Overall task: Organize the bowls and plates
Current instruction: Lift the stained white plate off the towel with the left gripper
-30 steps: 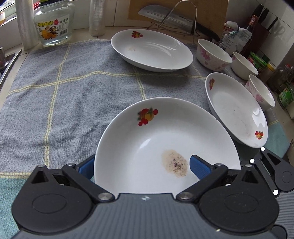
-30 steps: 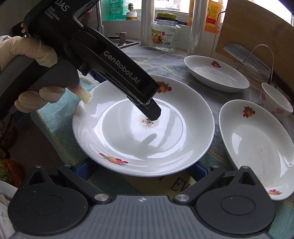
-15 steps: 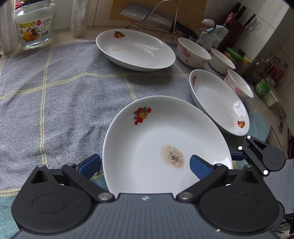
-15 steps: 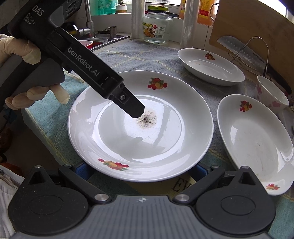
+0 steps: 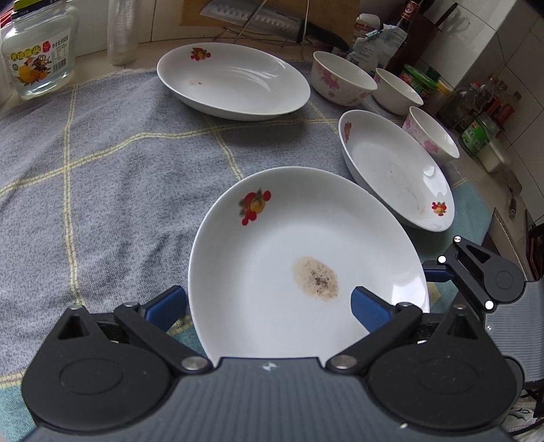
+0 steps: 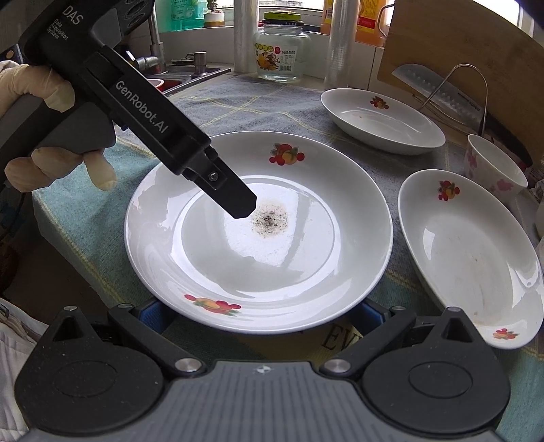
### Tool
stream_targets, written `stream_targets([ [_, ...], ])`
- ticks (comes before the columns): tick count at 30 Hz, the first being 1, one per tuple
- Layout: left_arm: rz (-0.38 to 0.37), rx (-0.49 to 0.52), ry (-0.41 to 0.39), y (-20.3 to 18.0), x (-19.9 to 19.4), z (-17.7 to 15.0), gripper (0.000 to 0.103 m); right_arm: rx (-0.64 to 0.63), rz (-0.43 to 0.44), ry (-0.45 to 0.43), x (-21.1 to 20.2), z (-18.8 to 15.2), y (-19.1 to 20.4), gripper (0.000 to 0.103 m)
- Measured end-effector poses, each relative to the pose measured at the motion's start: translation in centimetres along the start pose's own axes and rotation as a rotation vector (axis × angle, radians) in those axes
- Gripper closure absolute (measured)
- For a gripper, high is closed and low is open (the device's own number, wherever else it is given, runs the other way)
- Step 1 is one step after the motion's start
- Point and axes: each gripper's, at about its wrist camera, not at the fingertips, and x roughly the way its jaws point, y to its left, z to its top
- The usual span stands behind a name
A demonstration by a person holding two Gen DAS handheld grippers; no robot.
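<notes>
A white plate (image 5: 292, 258) with fruit prints and a brown stain sits at the near edge of the grey towel. My left gripper (image 5: 268, 306) straddles its near rim, one blue finger (image 5: 369, 307) over the plate's inside and one (image 5: 166, 304) outside it; the jaws stand wide. In the right wrist view the same plate (image 6: 306, 258) lies in front of my right gripper (image 6: 258, 314), whose open fingers sit just under its near rim. A second plate (image 5: 397, 173) lies to the right and a third (image 5: 234, 80) at the back. Three floral bowls (image 5: 343, 81) stand behind.
A glass jar (image 5: 37, 57) stands at the back left, a wire rack with a cleaver (image 5: 258, 20) against a cutting board at the back. Bottles and jars (image 5: 476, 112) crowd the right. A sink with a faucet (image 6: 156, 64) lies to the left.
My left gripper has drawn back and swung right; its upper finger tip has slid off the stain toward the rim. The plate sits slightly farther from my right gripper.
</notes>
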Motion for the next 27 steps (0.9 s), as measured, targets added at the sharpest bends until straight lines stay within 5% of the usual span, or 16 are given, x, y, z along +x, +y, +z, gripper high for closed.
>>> stream_targets([
  [17,-0.017,0.112,0.115,0.2,0.9,3.1,0.004,-0.025,0.013,-0.059,-0.5,-0.8,0.0,0.0],
  [27,-0.017,0.148,0.151,-0.3,1.3,4.3,0.018,-0.046,0.015,-0.07,-0.6,-0.9,0.0,0.0],
])
